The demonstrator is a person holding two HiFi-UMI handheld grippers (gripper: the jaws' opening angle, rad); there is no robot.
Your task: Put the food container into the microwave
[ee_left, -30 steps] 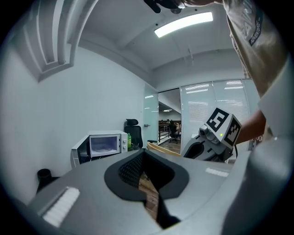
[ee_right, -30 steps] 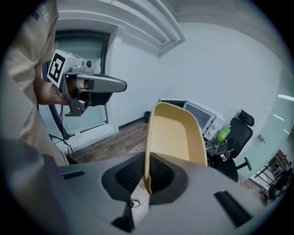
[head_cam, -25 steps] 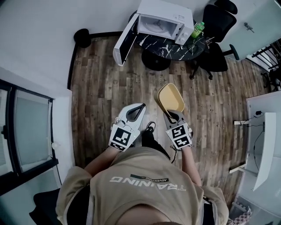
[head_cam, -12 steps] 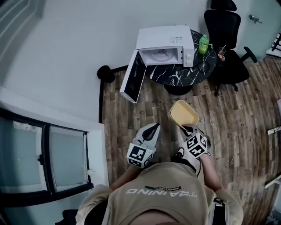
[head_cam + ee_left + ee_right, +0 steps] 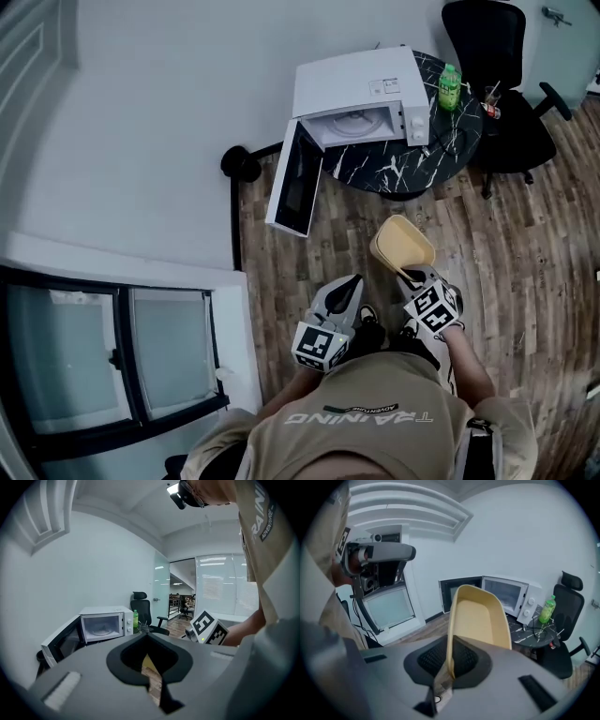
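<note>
- The right hand-held gripper [image 5: 450, 662] is clamped on one edge of the container [image 5: 480, 616]. The jaws cover the stretch of rim they pinch.
- The container is a pale yellow tub with rounded corners and a plain smooth inside. It tilts up from the jaws with its open side facing the right gripper view's camera.
- In the right gripper view the container hides part of the microwave [image 5: 509, 597] and of its door [image 5: 451, 592].
- In the head view the container [image 5: 401, 242] hangs over the wooden floor [image 5: 281, 253], well apart from the microwave [image 5: 361, 89].
- The left hand-held gripper [image 5: 148, 637] has its jaw tips pressed together. Only floor shows through the slit behind them.
- In the head view the left hand-held gripper [image 5: 345, 289] is just beside the right hand-held gripper [image 5: 406, 274]. The person's shirt cuts off both arms.
- The microwave stands on a round black marbled bench [image 5: 403, 169]. Its door [image 5: 295, 183] swings wide open to the left.
- From above, the microwave's roof hides most of its inside. The left gripper view shows a pale round plate in the microwave [image 5: 103, 625], though it is small and dim.
- A green bottle [image 5: 450, 86] stands beside the microwave, near a black chair [image 5: 497, 52].
</note>
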